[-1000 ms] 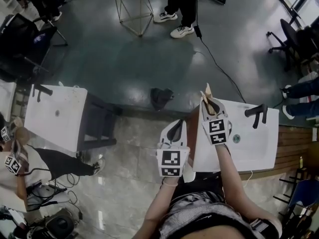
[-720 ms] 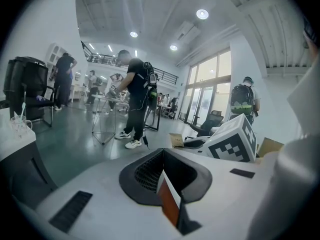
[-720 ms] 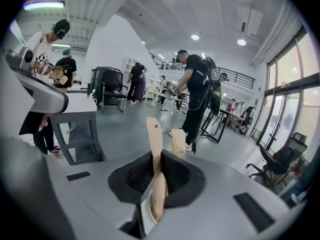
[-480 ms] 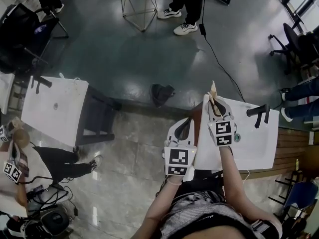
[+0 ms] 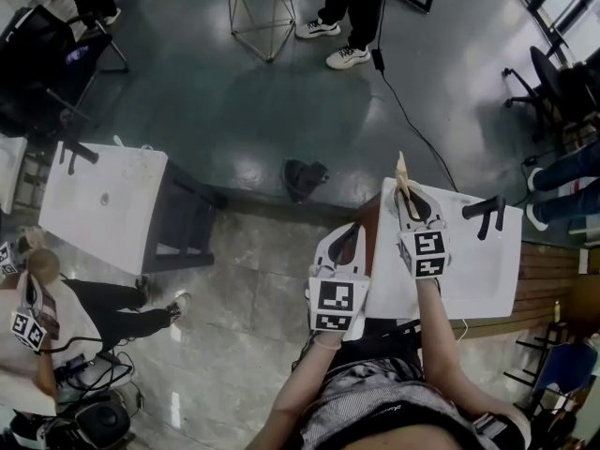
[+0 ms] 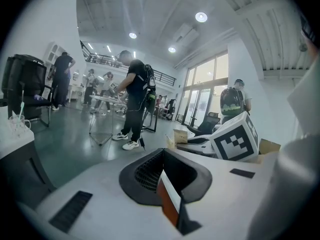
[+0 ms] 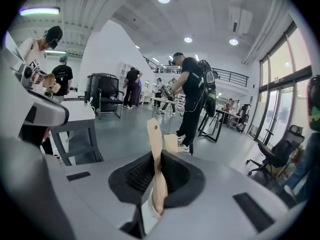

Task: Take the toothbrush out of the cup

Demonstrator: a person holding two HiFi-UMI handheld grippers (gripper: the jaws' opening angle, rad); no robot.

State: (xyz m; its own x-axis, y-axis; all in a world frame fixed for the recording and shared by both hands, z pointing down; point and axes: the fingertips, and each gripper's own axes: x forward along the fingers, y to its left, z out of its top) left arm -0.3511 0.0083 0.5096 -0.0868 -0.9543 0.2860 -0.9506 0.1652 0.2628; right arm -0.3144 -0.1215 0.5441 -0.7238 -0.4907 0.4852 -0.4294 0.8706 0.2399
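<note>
A tan wooden toothbrush (image 5: 402, 171) sticks out forward from my right gripper (image 5: 409, 197), which is shut on its handle above the white basin top (image 5: 478, 279). In the right gripper view the toothbrush (image 7: 156, 149) stands upright between the dark jaws, clamped low down. My left gripper (image 5: 341, 244) hangs to the left of the basin over the floor. Its jaws are shut with nothing between them, as the left gripper view (image 6: 169, 181) shows. No cup shows near my grippers.
A black tap (image 5: 487, 212) stands at the basin's far right. A second white basin (image 5: 103, 204) on a dark stand is far left, and a person works beside it. People (image 5: 352, 7), a wire-legged table (image 5: 253, 12), a cable and office chairs fill the floor ahead.
My right gripper has drifted slightly right over the basin, with the toothbrush still in it. The left gripper has barely moved.
</note>
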